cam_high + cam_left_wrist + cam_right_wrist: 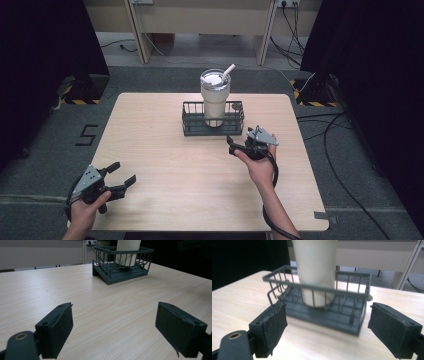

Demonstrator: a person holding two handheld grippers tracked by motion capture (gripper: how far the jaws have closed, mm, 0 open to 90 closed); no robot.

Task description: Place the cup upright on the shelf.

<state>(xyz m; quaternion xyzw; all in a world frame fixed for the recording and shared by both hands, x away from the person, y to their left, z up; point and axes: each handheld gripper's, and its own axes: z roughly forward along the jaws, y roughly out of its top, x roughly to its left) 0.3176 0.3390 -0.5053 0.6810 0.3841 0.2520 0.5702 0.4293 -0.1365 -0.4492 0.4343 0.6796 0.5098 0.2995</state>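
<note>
Though caged — tumbler (215, 100) in basket (191, 126)

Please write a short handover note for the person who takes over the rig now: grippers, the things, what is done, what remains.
Left gripper: open, holds nothing, near corner of the table.
Right gripper: open, holds nothing, close in front of the wire basket, not touching it.
Cream tumbler with lid and straw stands upright inside the basket.
Done: nothing gripped yet.
Left: probably close the right gripper on the basket or tumbler.
</note>
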